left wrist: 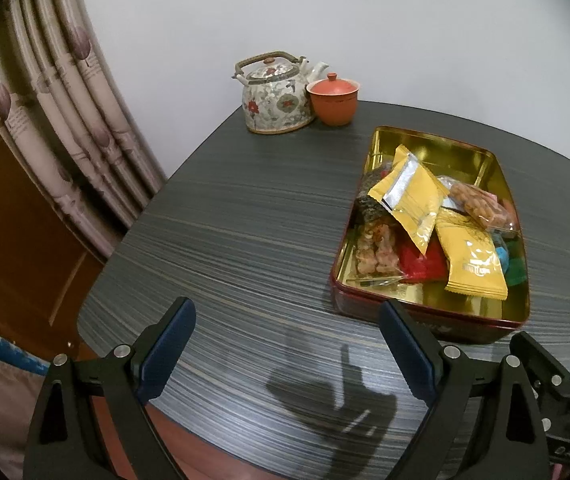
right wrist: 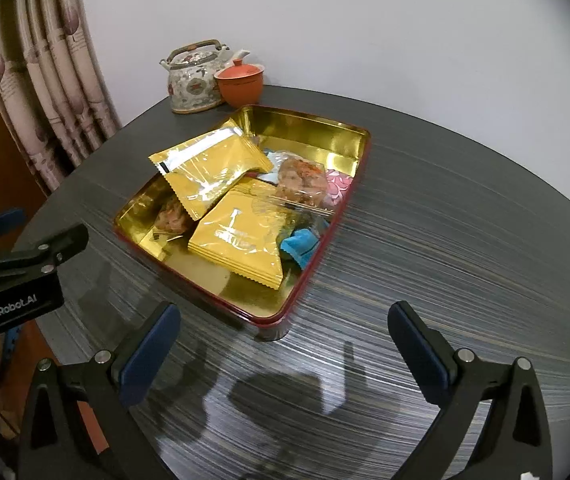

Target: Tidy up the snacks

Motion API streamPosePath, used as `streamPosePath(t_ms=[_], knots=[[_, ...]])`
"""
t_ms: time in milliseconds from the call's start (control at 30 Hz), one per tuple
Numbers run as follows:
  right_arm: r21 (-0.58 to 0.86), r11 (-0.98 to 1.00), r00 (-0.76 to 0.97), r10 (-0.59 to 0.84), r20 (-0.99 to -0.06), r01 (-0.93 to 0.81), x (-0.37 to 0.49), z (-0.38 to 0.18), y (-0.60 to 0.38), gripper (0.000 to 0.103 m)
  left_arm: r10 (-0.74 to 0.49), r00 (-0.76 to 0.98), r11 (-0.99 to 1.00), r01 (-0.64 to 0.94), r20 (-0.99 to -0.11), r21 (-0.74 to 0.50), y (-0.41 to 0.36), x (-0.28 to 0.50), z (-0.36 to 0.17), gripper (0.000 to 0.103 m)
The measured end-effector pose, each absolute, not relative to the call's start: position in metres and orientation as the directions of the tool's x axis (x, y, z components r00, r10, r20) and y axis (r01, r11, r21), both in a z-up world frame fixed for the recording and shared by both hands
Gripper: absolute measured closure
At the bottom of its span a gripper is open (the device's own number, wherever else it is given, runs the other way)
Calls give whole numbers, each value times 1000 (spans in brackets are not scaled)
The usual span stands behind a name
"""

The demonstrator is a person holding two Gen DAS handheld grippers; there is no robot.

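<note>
The left gripper [left wrist: 287,350] was spread wide with nothing in it, above the bare table [left wrist: 225,220]. Right of it, the gold tin [right wrist: 317,128] held the snack packets [right wrist: 241,236]. The right gripper [right wrist: 285,350] gaped empty too. The sorting looked about finished; next might be checking for strays. The bottom packets were hard to make out

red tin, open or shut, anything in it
Open: the red tin has no lid on, its gold inside shows, and snack packets lie piled in it.
</note>
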State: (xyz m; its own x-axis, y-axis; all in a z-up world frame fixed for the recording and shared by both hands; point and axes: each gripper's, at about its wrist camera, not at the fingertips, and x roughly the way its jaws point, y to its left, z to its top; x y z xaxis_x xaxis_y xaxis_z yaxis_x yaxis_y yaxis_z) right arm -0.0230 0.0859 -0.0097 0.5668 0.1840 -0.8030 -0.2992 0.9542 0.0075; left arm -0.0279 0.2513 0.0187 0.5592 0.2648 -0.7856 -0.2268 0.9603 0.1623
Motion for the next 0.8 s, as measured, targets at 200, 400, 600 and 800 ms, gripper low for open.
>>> streamPosePath(t_ms=[200, 400, 600, 800], knots=[[3, 953, 563, 181, -807, -302, -24, -11, 87, 0, 265, 560, 961, -221, -785, 167, 249, -28, 19, 10], [15, 951, 557, 192, -808, -308, -24, -11, 88, 0, 265, 559, 961, -220, -786, 167, 249, -28, 19, 10], [19, 951, 551, 195, -811, -309, -24, -12, 88, 0, 267, 560, 961, -217, -784, 172, 247, -29, 19, 10], [24, 950, 549, 199, -812, -310, -24, -13, 87, 0, 268, 561, 962, -206, -783, 181, 245, -30, 19, 10]])
